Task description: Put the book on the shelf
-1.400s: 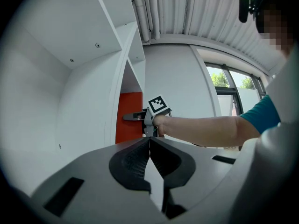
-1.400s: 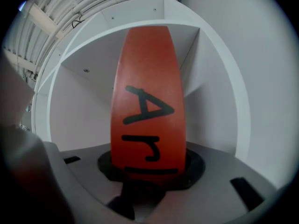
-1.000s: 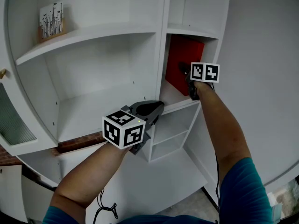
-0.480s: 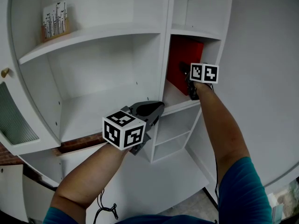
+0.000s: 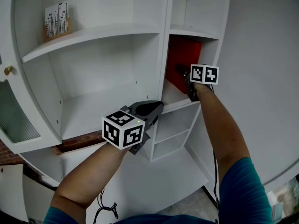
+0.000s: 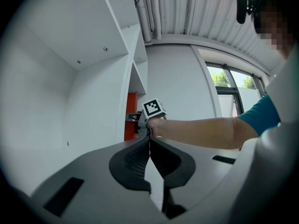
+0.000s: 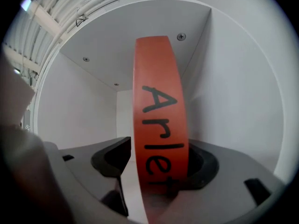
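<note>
A red book [image 5: 183, 59] stands upright in the narrow right-hand compartment of the white shelf unit [image 5: 174, 100]. Its orange-red spine [image 7: 159, 101] with black lettering fills the middle of the right gripper view. My right gripper [image 5: 183, 74] reaches into that compartment, and its jaws have just been opening. The book is still between them, with a gap showing at the left jaw, so the right gripper [image 7: 156, 158] is open. My left gripper [image 5: 156, 107] hangs in front of the wide middle compartment, shut on nothing [image 6: 149, 143]. The left gripper view shows the book's edge [image 6: 130, 117] beyond it.
A small wooden holder with cards [image 5: 56, 21] sits on the upper left shelf. A glass-fronted door with a brass knob [image 5: 8, 70] stands open at the far left. Small empty shelves [image 5: 169, 133] lie under the book's compartment. A plain wall [image 5: 261, 78] rises on the right.
The right gripper's jaws have spread apart around the book, which stays standing in its compartment. Both hands stay where they were.
</note>
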Action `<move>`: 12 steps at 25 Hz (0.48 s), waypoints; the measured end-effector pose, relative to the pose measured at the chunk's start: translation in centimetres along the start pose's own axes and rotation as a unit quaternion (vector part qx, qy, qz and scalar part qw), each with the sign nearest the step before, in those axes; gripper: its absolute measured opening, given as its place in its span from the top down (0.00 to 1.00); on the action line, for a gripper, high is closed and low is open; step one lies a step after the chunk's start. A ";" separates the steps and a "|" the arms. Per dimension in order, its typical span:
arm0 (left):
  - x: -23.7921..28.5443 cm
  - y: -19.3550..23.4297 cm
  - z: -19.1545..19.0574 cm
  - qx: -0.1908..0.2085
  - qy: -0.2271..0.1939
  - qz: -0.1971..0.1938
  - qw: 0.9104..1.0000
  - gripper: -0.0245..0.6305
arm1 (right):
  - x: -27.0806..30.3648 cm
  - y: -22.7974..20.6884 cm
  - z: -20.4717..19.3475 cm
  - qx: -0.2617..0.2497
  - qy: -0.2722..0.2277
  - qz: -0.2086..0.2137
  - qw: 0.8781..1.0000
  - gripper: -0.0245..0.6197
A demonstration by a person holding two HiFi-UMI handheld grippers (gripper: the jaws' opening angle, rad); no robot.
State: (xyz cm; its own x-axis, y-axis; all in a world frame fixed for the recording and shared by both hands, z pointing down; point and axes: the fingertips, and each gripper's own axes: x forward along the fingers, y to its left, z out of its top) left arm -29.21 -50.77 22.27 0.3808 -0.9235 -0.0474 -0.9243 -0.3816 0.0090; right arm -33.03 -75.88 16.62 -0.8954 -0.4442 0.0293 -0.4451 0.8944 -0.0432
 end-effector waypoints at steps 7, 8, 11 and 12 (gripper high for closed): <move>-0.1 -1.4 0.1 -0.001 0.000 -0.004 1.000 0.94 | -2.6 0.0 -0.8 0.007 0.016 -0.007 1.000 0.54; -0.1 -1.7 0.2 -0.001 0.000 -0.004 1.000 0.94 | -3.2 0.0 -0.9 0.007 0.017 -0.009 1.000 0.54; 0.1 -2.9 0.3 0.003 0.000 -0.008 1.000 0.94 | -5.0 0.0 -1.3 0.011 0.016 -0.010 1.000 0.54; 0.2 -3.4 0.4 0.004 0.000 -0.009 1.000 0.94 | -5.7 0.1 -1.4 0.012 0.016 -0.009 1.000 0.54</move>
State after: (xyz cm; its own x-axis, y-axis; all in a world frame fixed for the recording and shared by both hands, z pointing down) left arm -26.01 -49.60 21.85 0.3979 -0.9162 -0.0480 -0.9172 -0.3984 0.0000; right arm -27.98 -73.16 17.80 -0.8870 -0.4577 0.0616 -0.4612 0.8847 -0.0673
